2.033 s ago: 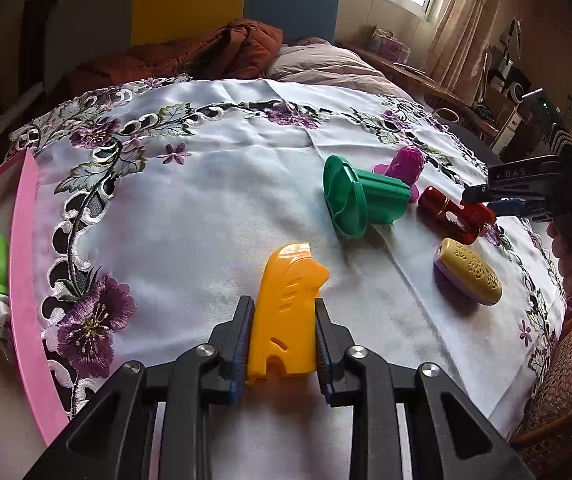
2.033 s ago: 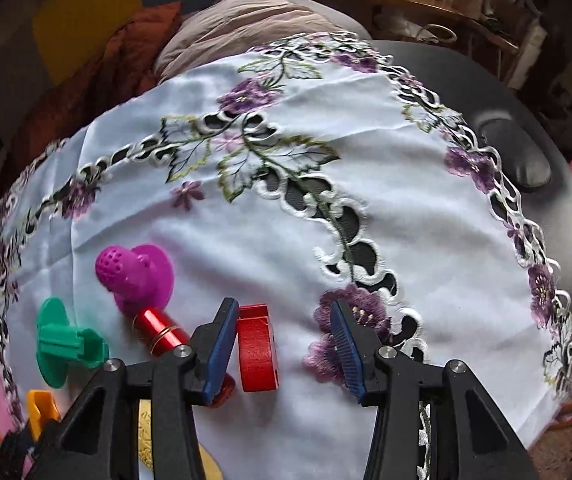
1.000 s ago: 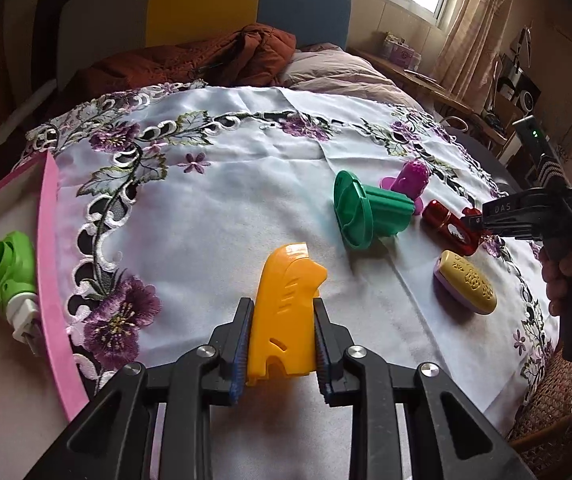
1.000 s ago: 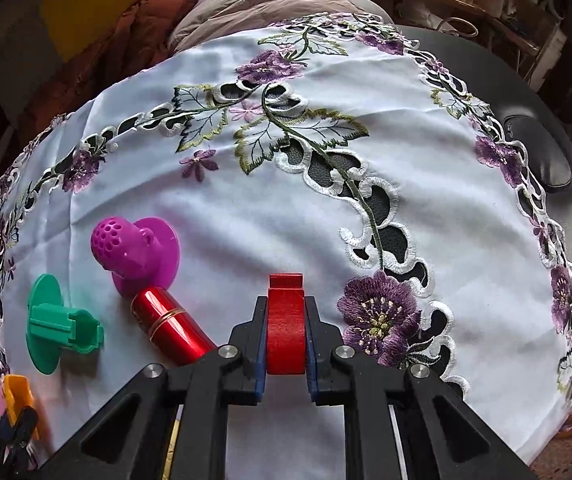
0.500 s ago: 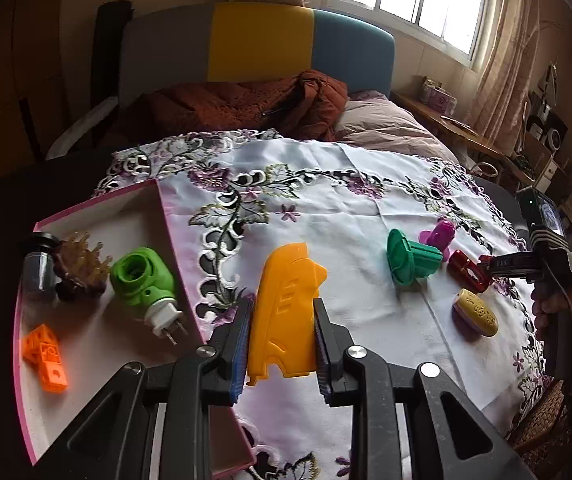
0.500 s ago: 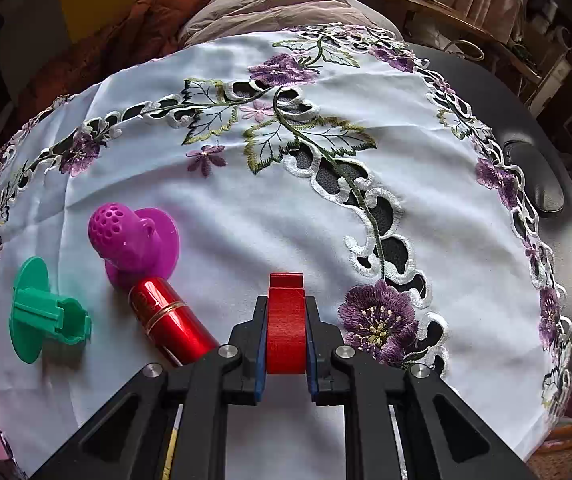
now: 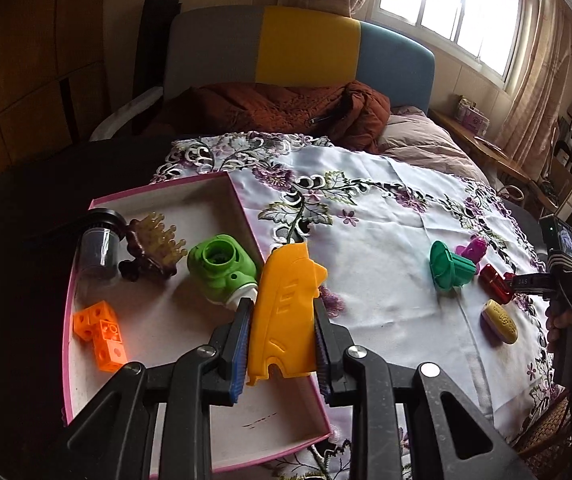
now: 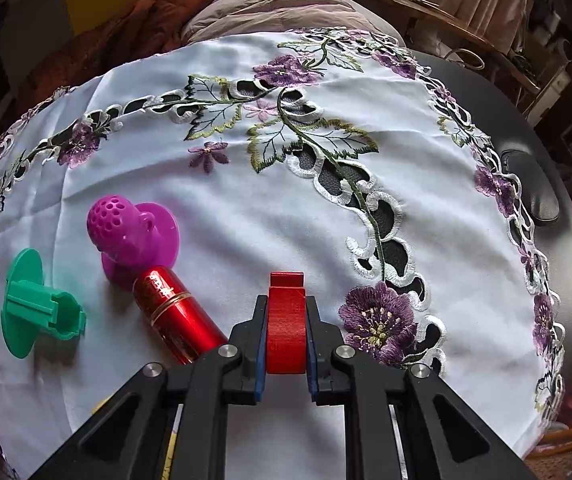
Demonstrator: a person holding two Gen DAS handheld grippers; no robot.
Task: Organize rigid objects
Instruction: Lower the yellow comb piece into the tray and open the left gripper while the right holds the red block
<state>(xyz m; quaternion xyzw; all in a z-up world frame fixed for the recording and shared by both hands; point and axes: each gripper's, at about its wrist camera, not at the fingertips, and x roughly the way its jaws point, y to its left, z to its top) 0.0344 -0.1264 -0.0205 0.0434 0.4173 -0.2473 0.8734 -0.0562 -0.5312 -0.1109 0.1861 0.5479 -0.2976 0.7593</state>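
My left gripper [image 7: 281, 340] is shut on a flat orange plastic piece [image 7: 283, 316], held above the right wall of a pink-rimmed box [image 7: 241, 204]. Inside the box lie a green plug-in device [image 7: 221, 266], an orange block cluster [image 7: 99, 336], a brown spiky comb [image 7: 151, 248] and a dark-capped clear jar [image 7: 97, 242]. My right gripper [image 8: 286, 334] is shut on a small red clip [image 8: 286, 320] just above the embroidered white cloth [image 8: 245, 208]. Beside it lie a red tube [image 8: 177, 314], a magenta stamp [image 8: 129, 236] and a green stamp [image 8: 35, 310].
A yellow oval piece [image 7: 500, 322] lies on the cloth near the right gripper [image 7: 526, 280], which a hand [image 7: 566, 320] holds. Behind the table are a rust-coloured quilt [image 7: 286, 108] and a yellow-and-blue headboard [image 7: 306, 52]. A dark mouse-like object [image 8: 530, 188] rests at the table's right edge.
The left gripper has carried the orange piece up and leftward, from over the cloth to over the pink box's edge. The right gripper shut on the red clip and has barely moved since.
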